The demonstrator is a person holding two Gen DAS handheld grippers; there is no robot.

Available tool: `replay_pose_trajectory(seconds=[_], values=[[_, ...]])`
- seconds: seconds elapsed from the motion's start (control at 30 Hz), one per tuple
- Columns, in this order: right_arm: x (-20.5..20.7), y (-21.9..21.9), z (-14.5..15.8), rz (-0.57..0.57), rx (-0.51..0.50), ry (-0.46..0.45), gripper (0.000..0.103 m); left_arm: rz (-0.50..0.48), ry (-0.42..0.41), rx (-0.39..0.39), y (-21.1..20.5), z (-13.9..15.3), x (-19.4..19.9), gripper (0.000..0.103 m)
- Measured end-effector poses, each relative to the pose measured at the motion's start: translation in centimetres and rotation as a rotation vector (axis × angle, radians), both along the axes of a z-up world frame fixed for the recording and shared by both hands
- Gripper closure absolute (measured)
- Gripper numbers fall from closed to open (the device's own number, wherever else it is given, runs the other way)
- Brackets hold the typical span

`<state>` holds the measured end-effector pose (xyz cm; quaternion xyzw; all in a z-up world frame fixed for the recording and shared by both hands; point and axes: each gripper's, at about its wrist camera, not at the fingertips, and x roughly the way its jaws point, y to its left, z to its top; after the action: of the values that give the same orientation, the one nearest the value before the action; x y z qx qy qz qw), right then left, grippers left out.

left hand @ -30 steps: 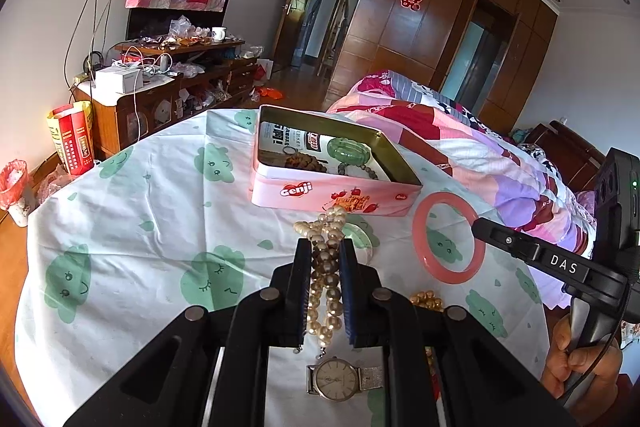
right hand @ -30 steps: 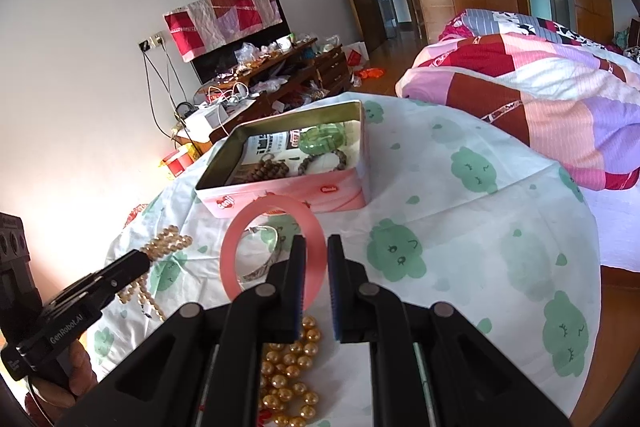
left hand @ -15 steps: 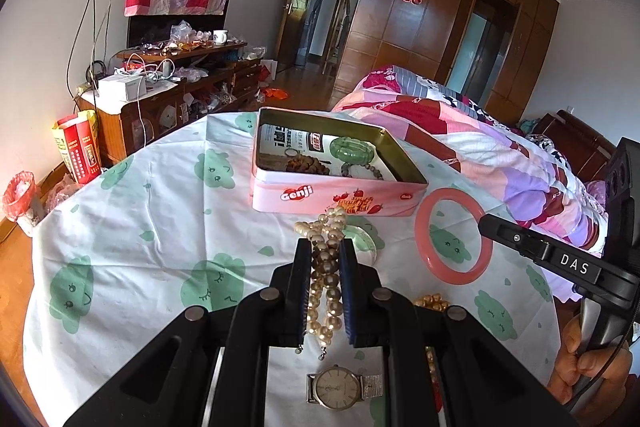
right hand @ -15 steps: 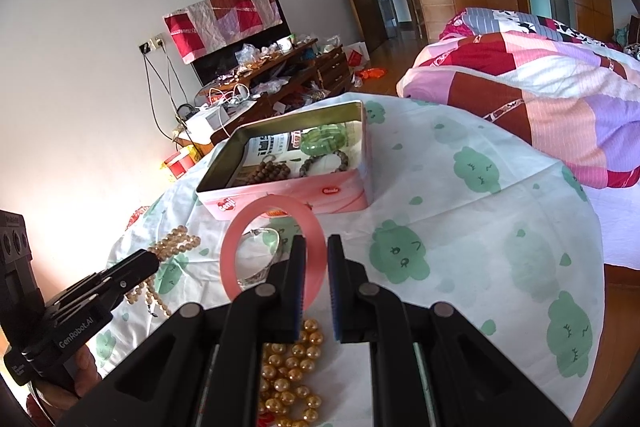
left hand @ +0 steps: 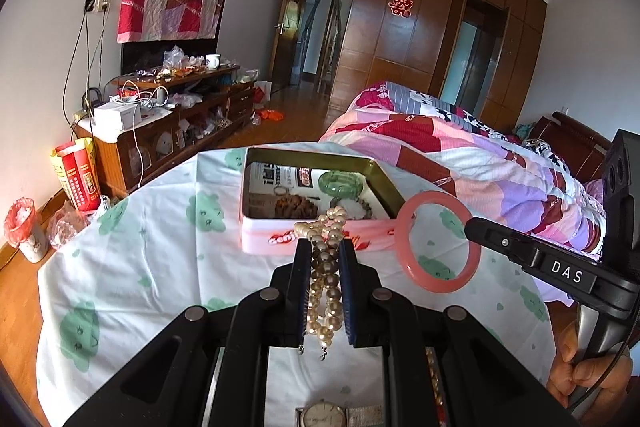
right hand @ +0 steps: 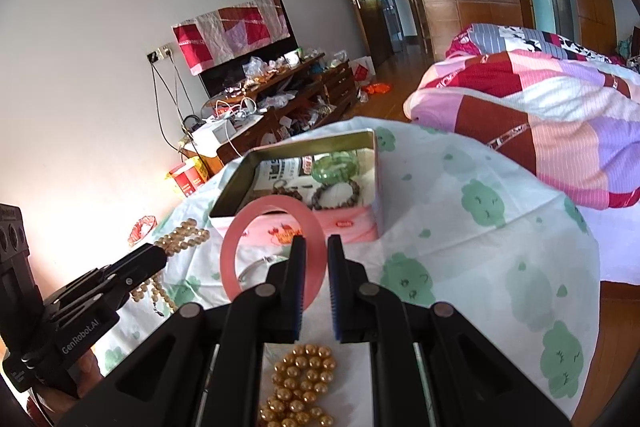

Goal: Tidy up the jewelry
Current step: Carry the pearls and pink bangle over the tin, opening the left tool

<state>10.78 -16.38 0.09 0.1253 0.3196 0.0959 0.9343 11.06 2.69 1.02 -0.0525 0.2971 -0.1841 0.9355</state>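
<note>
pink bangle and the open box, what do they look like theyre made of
Pink bangle: smooth, glossy, slightly translucent ring of even colour, so likely jade-like stone, glass or resin; the look leaves that open.

Open box: thin metal tin, judging by its shiny gold inner walls and rolled rim, with a printed pink outside.

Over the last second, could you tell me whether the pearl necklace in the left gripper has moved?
Yes. The pearl necklace, clamped in the left gripper, has been carried up and forward toward the pink tin; its top beads now overlap the tin's near rim.
</note>
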Motion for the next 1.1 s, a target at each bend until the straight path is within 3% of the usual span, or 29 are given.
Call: replay_pose_trajectory(seconds=[0.43, 0.6, 0.8, 1.0, 1.1], values=[[1.8, -0.7, 0.5, -0.021, 0.012, -0.019, 0.090, 0.007, -0.023, -0.027, 0.1, 0.3, 2.0, 0.090], [3.7, -0.9, 0.9, -0.034, 0.016, -0.036, 0.089, 0.007, -0.049, -0.040, -0.3, 1.0, 4.3, 0.090], [7.6, -1.1, 0.8, -0.060, 0.040, -0.030, 0.089, 0.013, -0.090, 0.000, -1.0, 1.7, 7.3, 0.090], [10.0, -0.9, -0.3, -0.066, 0.048, -0.007, 0.089, -0.053, -0.011, 0.018, 0.3, 0.6, 8.4, 0.090], [9.7, -0.7, -0.7, -0.065, 0.040, -0.018, 0.089, -0.106, 0.062, 0.082, 0.2, -1.1, 7.5, 0.090]])
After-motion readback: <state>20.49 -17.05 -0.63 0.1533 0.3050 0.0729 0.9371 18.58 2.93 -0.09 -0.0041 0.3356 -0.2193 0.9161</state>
